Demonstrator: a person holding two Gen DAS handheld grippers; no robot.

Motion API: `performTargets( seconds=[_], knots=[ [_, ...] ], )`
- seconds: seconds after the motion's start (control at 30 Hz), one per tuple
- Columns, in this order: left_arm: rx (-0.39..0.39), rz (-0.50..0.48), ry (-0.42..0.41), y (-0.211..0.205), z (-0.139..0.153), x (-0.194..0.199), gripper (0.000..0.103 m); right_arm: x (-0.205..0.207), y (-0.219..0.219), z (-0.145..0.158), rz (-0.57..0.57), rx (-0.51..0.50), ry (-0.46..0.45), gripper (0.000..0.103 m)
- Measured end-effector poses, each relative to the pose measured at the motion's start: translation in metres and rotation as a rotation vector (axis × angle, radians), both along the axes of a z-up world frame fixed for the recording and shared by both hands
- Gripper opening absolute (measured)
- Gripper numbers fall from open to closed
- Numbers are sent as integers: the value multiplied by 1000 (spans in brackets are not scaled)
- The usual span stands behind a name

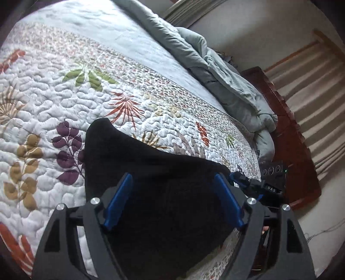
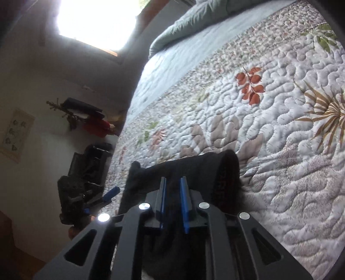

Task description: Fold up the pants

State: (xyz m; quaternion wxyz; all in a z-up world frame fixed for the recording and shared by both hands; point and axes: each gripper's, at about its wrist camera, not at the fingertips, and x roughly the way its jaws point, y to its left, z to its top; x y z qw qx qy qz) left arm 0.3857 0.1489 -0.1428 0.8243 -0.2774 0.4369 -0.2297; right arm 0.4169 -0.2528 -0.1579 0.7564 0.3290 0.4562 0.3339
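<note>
Black fabric, the pants (image 1: 155, 193), is seen spread on a quilted bedspread (image 1: 64, 107) printed with leaves in purple, ochre, green and rust. So dark is the cloth that seams, waistband and legs cannot be told apart in either view, and its near part is cut off by the lower picture edge and by the gripper frames.

In the left wrist view the left gripper (image 1: 172, 202) is held over the pants with its jaws set wide apart. Both blue pads (image 1: 118, 202) are seen clear of each other, with the cloth lying in the gap beneath them; no pinch on the fabric can be made out. A peak of the pants is raised at the far end, near a purple leaf print. At the right edge of the cloth part of the other gripper is glimpsed, mostly hidden behind the left gripper's frame.

In the right wrist view the right gripper (image 2: 173, 204) is shown with its jaws drawn nearly together, and a fold of the pants (image 2: 183, 168) is clamped between the blue pads. Beyond the fingertips a rolled or doubled edge of the cloth is lifted off the bedspread (image 2: 280, 107). How much cloth is caught is hidden by the pads themselves.

A crumpled grey-green duvet (image 1: 226, 81) is bunched along the far side of the bed. A window (image 2: 94, 19) is blown out to white, and dark objects against the wall at the left are too dim to name.
</note>
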Motion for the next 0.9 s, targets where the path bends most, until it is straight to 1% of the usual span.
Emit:
performTargets(
  seconds=[0.03,0.07,0.1,0.13,0.2,0.27,0.3,0.37,0.4,0.5,0.53,0.6,0.63,0.67,0.7,0.73,0.77,0.8,0.83,0.87,0.9],
  knots=[
    [13,-6,-33,-1,7,-18,78,-12,0,7,15,13,-16,14],
    [13,-7,-59,-2,11,-32,81,-22,2,10,30,30,-24,14],
    [2,-11,-79,-3,14,-47,85,-35,4,8,48,42,-25,14],
    [-10,-15,-92,-5,13,-60,85,-43,6,5,55,40,-20,14],
    [11,-27,-87,-14,2,-77,85,-56,8,-15,71,30,18,14],
    [24,-40,-57,-22,-15,-82,85,-61,8,-38,58,0,65,10],
    [26,-49,-28,-26,-28,-83,85,-61,4,-52,47,-10,82,0],
    [24,-55,-19,-30,-42,-81,84,-57,-2,-66,34,33,103,0],
    [15,-55,-18,-30,-44,-81,84,-56,-5,-69,26,55,110,0],
    [-18,-39,-9,-25,-41,-83,84,-59,-2,-59,22,41,103,0],
    [-22,-32,-2,-23,-38,-86,85,-62,-3,-54,16,45,99,3],
    [-11,-19,0,-20,-28,-98,90,-73,-8,-39,-8,60,84,14],
    [7,-10,-6,-19,-21,-106,90,-83,-11,-29,-26,61,70,25],
    [37,7,-13,-18,-13,-121,91,-96,-14,-17,-44,55,51,33],
    [57,15,-14,-19,-5,-131,96,-104,-17,-9,-53,41,39,35],
    [77,24,-21,-20,2,-144,98,-123,-18,6,-73,9,11,39],
    [107,40,-46,-22,12,-163,99,-135,-19,14,-84,-3,-7,49],
    [150,63,-72,-25,23,-181,99,-155,-20,28,-106,-24,-34,57],
    [192,80,-93,-29,31,-197,100,-175,-21,39,-135,-53,-54,72],
    [233,97,-113,-33,39,-213,100,-196,-21,50,-161,-74,-79,79],
    [286,121,-136,-39,48,-234,100,-211,-22,57,-174,-85,-96,82]
  ],
)
